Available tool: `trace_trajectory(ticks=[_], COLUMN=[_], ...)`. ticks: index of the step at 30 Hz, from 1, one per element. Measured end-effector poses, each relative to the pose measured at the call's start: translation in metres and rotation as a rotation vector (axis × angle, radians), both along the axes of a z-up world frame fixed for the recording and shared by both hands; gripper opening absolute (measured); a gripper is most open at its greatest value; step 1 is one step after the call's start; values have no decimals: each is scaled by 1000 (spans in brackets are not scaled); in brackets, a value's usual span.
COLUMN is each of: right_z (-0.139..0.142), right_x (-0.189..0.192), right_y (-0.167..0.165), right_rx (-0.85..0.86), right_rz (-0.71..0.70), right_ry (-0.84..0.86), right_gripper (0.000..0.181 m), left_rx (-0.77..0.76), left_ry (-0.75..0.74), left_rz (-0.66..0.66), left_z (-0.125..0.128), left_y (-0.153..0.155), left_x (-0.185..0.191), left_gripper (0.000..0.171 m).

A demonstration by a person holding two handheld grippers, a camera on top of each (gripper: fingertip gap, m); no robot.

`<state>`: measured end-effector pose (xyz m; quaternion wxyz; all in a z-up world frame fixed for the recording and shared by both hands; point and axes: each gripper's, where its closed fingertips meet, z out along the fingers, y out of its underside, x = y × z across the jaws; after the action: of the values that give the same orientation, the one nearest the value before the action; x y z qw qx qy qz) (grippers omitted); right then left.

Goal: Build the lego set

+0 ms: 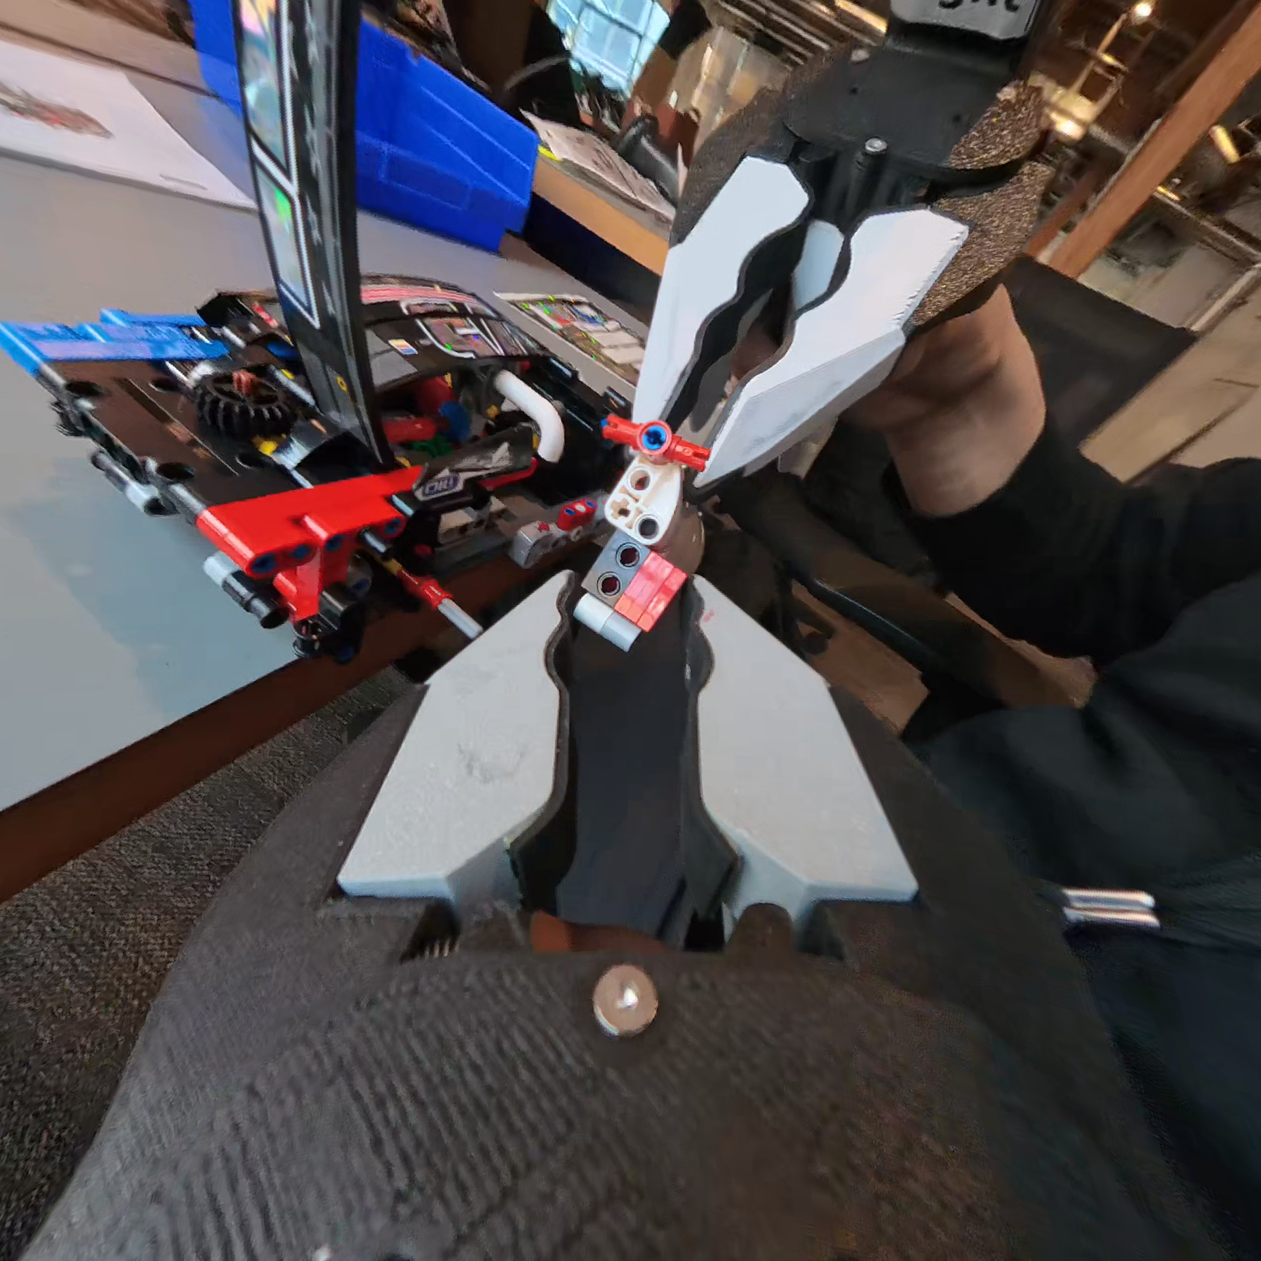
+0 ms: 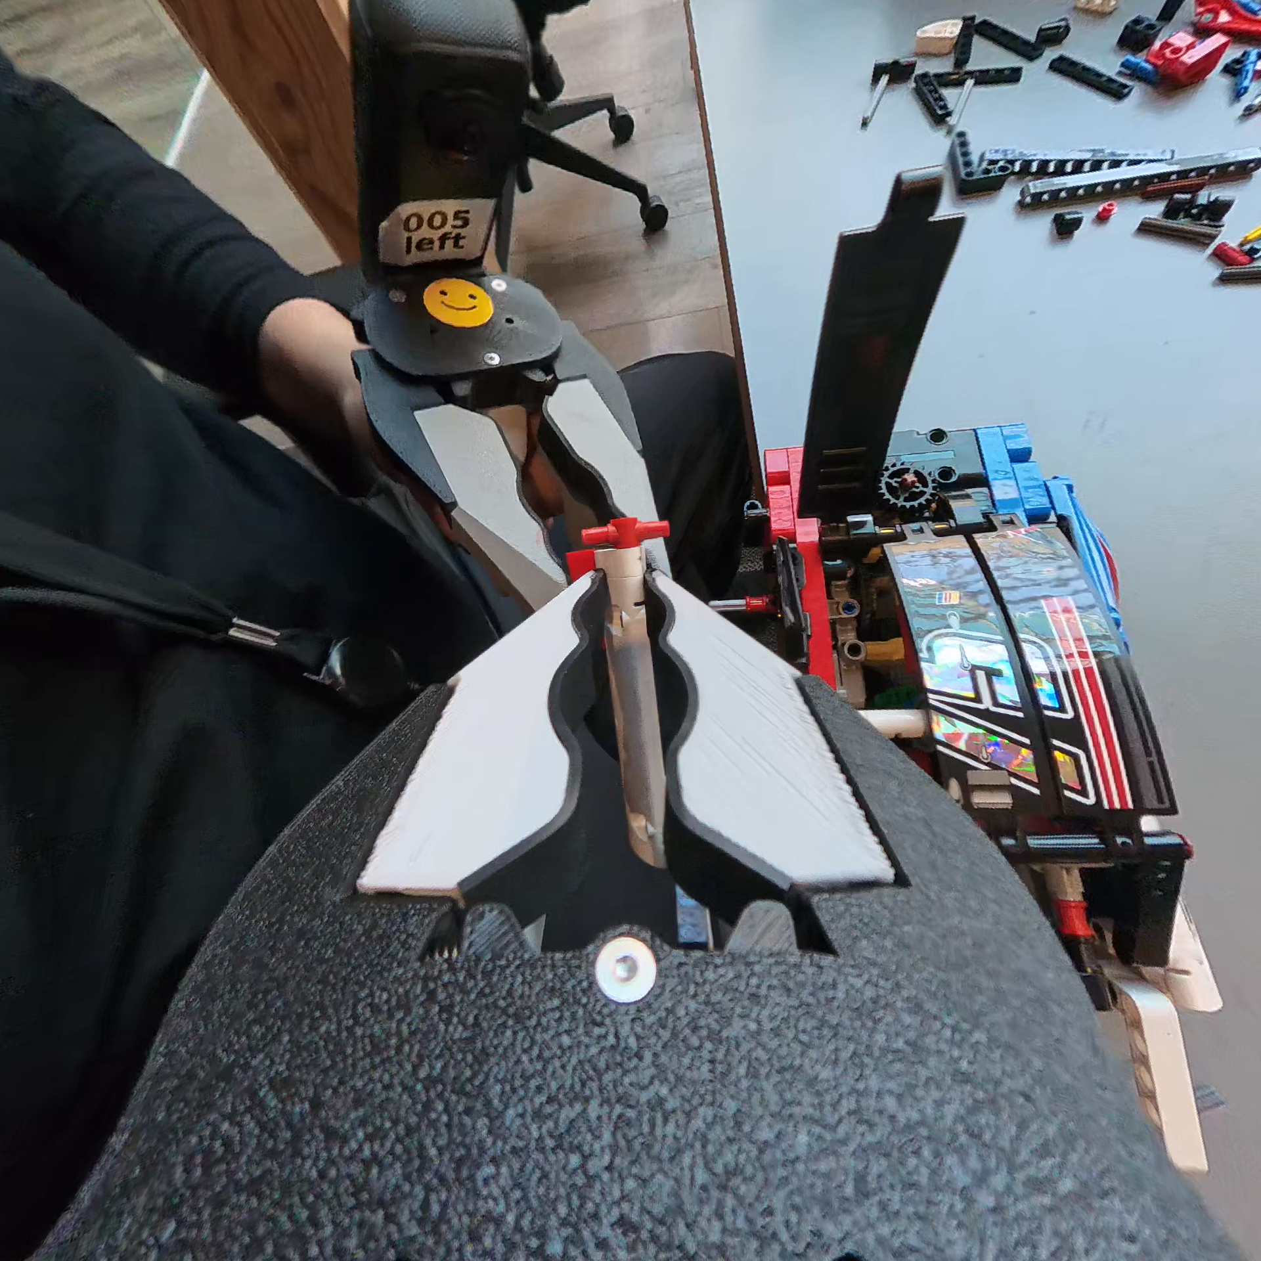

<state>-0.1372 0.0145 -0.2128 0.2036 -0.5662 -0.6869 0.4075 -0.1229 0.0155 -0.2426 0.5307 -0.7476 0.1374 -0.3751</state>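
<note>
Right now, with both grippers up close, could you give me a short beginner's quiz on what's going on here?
1. True or false: the small assembly lies on the table, with neither gripper touching it.
2. What colour is the cross-shaped connector on top of it? A blue, B red, C yellow.
3. Fill in: the half-built car stands on the grey ____.
Key: 1 false, the left gripper and the right gripper both grip it in the air beside the table. 2 B. 3 table.
</note>
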Motion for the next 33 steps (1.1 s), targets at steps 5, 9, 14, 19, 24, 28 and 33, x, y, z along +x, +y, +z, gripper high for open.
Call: trace_trajectory(ticks=[5,9,14,19,24,28,33], right_z=[-1,6,6,3,-4,-9,-19], right_x=[8,15,17,18,15,18,23], right_y=[0,-2,0,1,-1,-12,-19], right_rx=[8,-6,31,53,27,-13,-70], right_rz=[-3,1,8,24,25,34,-12], right_ry=[-1,37,32,25,2,1,-7], right_gripper=[9,9,10,10,9,6,5], left_rx=[-26,41,143,163,164,160,151], left_ry=[-245,-304,-356,-526,-608,-684,-758], left_rz=[2,-5,-39,-55,-24,11,-42], left_z=[2,9,13,13,8,0,-13], left_y=[-1,-2,-8,-8,-9,-20,-28], left_x=[16,24,26,30,27,18,26], left_gripper=[28,27,20,20,21,22,22])
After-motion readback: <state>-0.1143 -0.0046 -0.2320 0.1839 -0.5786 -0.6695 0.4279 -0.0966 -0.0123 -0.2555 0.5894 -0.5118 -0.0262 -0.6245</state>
